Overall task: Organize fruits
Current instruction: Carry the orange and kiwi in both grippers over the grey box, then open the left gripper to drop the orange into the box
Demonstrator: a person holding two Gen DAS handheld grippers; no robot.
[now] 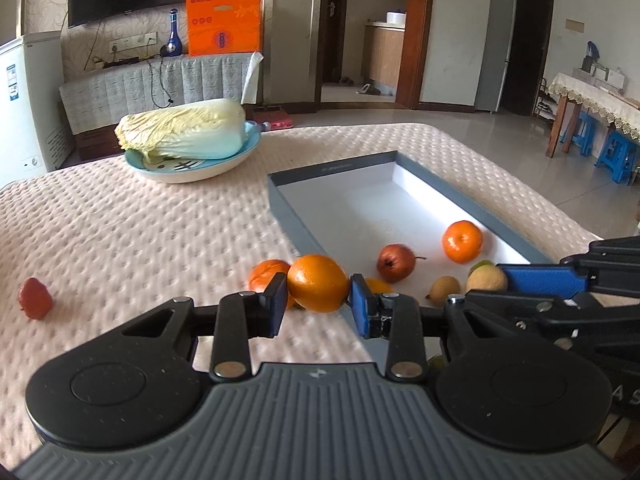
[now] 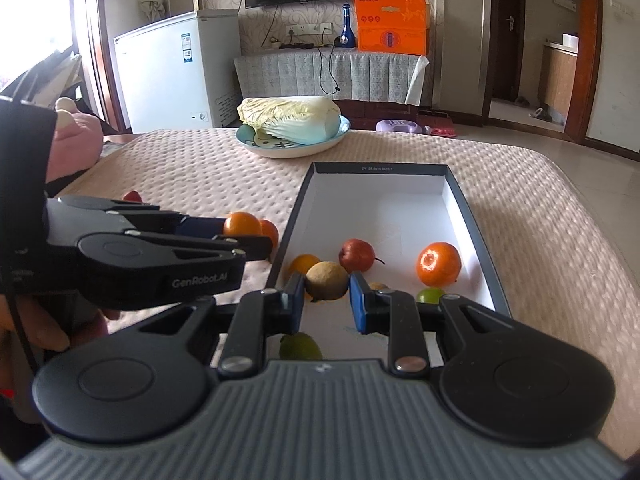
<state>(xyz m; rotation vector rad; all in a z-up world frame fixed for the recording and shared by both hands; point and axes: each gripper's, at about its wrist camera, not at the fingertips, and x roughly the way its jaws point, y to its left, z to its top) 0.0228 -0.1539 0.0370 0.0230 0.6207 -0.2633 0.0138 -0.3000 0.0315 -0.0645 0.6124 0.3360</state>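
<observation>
My left gripper [image 1: 319, 302] is shut on an orange [image 1: 318, 283], held just left of the grey box [image 1: 280, 196]; it also shows in the right wrist view [image 2: 242, 224]. My right gripper [image 2: 325, 300] is shut on a tan round fruit [image 2: 327, 281] over the box's near end, seen too in the left wrist view [image 1: 487, 279]. Inside the box [image 2: 460, 200] lie a mandarin [image 2: 438, 263], a red pear-like fruit [image 2: 357, 255], an orange fruit [image 2: 304, 263], a green lime [image 2: 430, 295] and a green fruit [image 2: 300, 346]. Another orange fruit [image 1: 266, 274] lies on the cloth behind the held orange.
A red fruit [image 1: 35, 298] lies on the pink table cloth at far left. A blue plate [image 1: 192, 168] with a napa cabbage [image 1: 184, 130] stands at the back. A small tan fruit [image 1: 444, 290] sits in the box. A pink plush toy [image 2: 76, 136] is left of the table.
</observation>
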